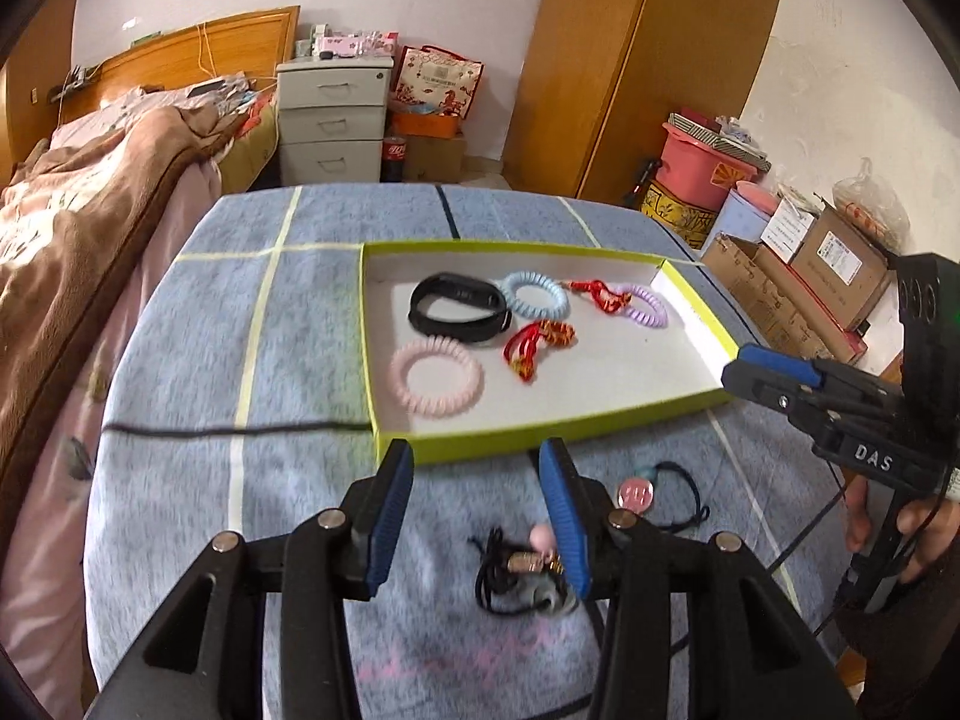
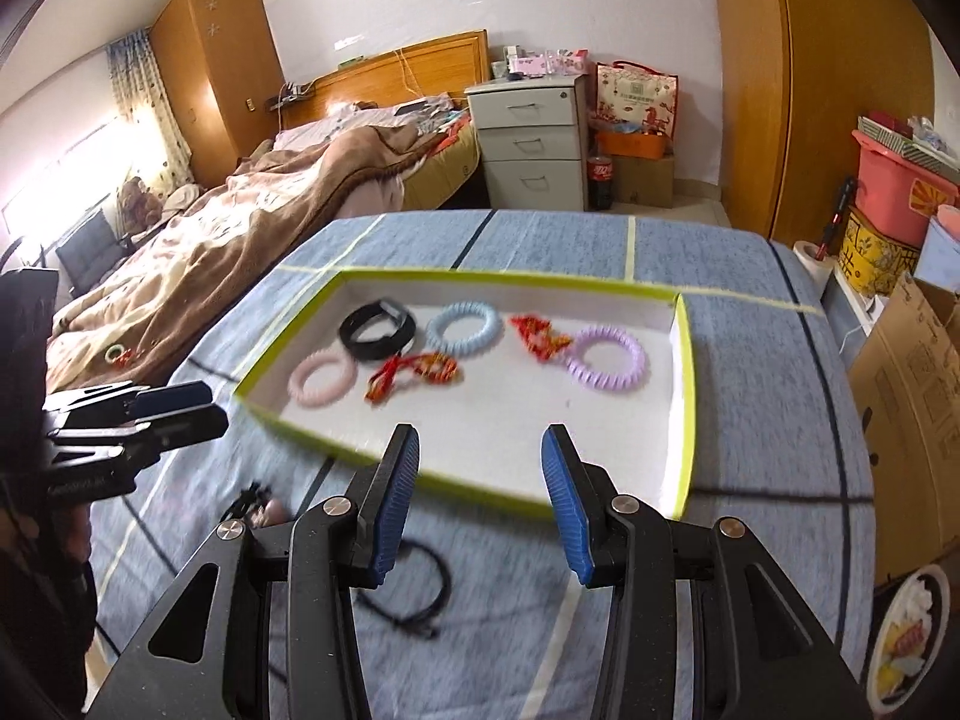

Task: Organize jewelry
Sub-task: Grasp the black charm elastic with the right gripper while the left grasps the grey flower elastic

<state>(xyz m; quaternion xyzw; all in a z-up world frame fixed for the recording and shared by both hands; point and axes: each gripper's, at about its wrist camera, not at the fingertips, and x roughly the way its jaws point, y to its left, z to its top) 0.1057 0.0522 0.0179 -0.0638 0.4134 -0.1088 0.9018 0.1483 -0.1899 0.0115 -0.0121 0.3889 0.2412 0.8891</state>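
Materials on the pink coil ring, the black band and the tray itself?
Pink coil ring: looks like glossy plastic, going by its ribbed spiral turns. Black band: likely matte silicone or rubber; smooth, dull strap. Tray: probably cardboard; thin folded walls, lime outside, white matte inside.

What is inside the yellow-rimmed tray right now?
Inside the tray: a black band, blue coil tie, purple coil tie, pink coil tie and two red woven cords. Nothing hides the tray floor in the left wrist view.
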